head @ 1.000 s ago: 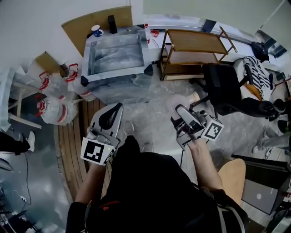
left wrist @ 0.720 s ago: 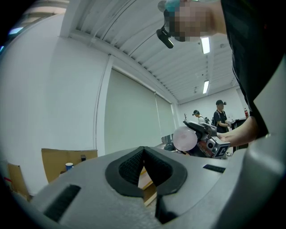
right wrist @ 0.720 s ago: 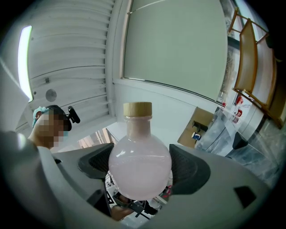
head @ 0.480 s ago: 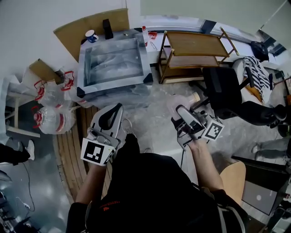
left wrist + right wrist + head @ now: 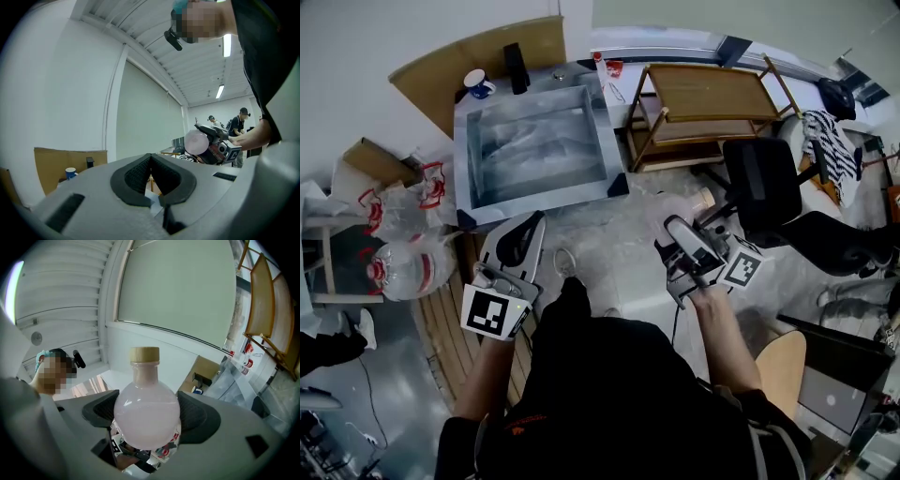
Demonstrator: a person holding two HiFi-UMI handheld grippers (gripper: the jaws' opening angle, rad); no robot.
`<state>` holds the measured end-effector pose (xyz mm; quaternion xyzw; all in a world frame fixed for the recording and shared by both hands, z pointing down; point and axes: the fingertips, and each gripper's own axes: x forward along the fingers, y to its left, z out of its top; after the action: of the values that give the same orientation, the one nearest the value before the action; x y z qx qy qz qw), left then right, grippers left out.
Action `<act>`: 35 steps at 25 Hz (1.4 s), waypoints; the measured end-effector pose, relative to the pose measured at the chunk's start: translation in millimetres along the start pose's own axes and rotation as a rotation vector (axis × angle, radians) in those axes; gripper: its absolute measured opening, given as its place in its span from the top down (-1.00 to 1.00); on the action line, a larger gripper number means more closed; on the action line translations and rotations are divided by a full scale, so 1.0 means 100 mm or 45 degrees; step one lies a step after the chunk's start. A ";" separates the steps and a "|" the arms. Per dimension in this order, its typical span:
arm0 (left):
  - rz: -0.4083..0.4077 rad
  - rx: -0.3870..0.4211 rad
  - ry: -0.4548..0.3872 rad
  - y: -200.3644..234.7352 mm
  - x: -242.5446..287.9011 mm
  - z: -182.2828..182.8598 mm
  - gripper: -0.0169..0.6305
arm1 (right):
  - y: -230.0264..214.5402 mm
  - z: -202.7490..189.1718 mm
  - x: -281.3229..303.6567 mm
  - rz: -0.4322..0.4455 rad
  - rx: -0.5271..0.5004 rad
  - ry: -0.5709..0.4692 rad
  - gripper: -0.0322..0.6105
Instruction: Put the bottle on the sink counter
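Since a second ago the sink (image 5: pixel 615 141) has slid lower and further left in the head view and looks nearer, so the person seems to be walking up to it; both tongs have kept their places in the lower middle of the frame.

The right gripper (image 5: pixel 677 225) is clamped on the bottle (image 5: pixel 146 416), its two pads pressing the sides of the round bulb, with the neck and cork stopper (image 5: pixel 145 354) pointing forward beyond the jaws. So the bottle is in the air, right of centre in the head view and well short of the sink. The left gripper (image 5: pixel 151 173) has its jaws together at the tips and carries nothing.

The bottle looks like glass: stiff, smooth, likely slippery and breakable. Its curved bulb gives the pads little flat surface, so a hold across the widest part, as now, seems safest. The cloudy pink liquid adds weight and may slosh, so it probably wants setting down gently, base first.

The steel basin appears empty. On the brown counter (image 5: pixel 459 61) in the upper left stands a blue cup (image 5: pixel 475 84); its contents cannot be seen. A dark object (image 5: pixel 515 67) stands just beside it.
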<state>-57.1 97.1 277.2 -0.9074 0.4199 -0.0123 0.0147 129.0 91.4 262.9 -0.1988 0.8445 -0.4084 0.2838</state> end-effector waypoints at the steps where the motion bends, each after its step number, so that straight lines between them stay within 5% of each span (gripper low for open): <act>1: -0.008 -0.001 0.006 0.11 0.05 -0.02 0.90 | -0.06 0.02 0.08 -0.011 0.004 -0.004 -0.31; 14: -0.103 -0.105 0.099 1.33 0.63 -0.32 0.90 | -0.88 0.34 0.98 -0.154 -0.030 -0.077 -0.31; 21: -0.141 -0.064 0.025 1.60 0.85 -0.32 0.90 | -1.20 0.54 1.21 -0.197 -0.058 -0.069 -0.31; 35: 0.067 -0.157 0.259 1.70 1.39 -0.86 0.90 | -2.46 0.99 1.47 -0.192 -0.013 0.126 -0.31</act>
<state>-99.7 -119.7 358.5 -0.8893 0.4429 -0.0780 -0.0835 106.5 -193.2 363.7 -0.2426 0.8422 -0.4337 0.2093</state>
